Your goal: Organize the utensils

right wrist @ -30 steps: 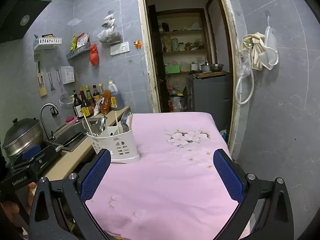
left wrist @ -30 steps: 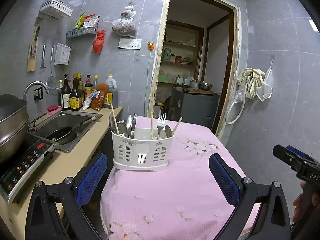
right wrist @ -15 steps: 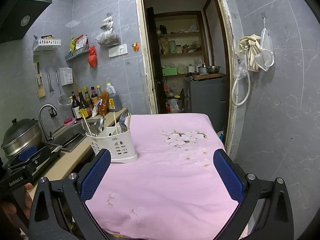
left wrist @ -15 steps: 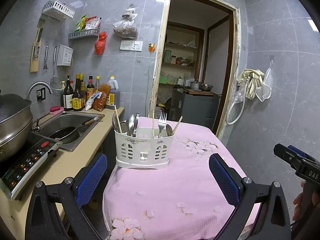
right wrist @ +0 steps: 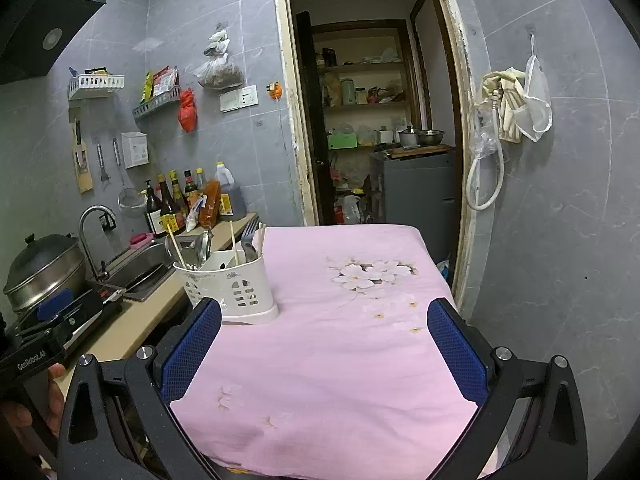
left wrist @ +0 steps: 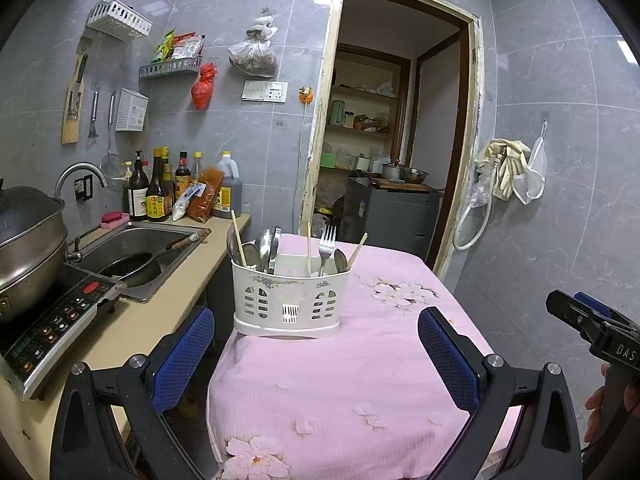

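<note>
Since a second earlier both views had drawn back a little: the white utensil caddy (left wrist: 291,300) sat slightly farther off and more of the pink floral cloth showed in front of it. Nothing on the cloth had shifted.

Left tongs (left wrist: 316,356) stood wide apart, blue pads empty, held low over the near edge of the cloth-covered counter (left wrist: 340,380). Right tongs (right wrist: 324,346) likewise spread wide, gripping nothing, over the same near edge.

The caddy stood upright near the counter's left edge, toward the far half. Its compartments held spoons (left wrist: 262,250), a fork (left wrist: 327,240) with tines up, and loose chopsticks (left wrist: 239,236) leaning in several sections. Open cloth lay between tongs and caddy, with nothing in the way.

Just left of the counter ran the kitchen worktop (left wrist: 132,328): a sink (left wrist: 140,248) holding a dark pan, an induction hob (left wrist: 52,324) with a lidded steel pot (left wrist: 28,248), and sauce bottles (left wrist: 160,192) at the back wall. Behind the counter's far edge was an open doorway (left wrist: 396,120) to a pantry.
</note>
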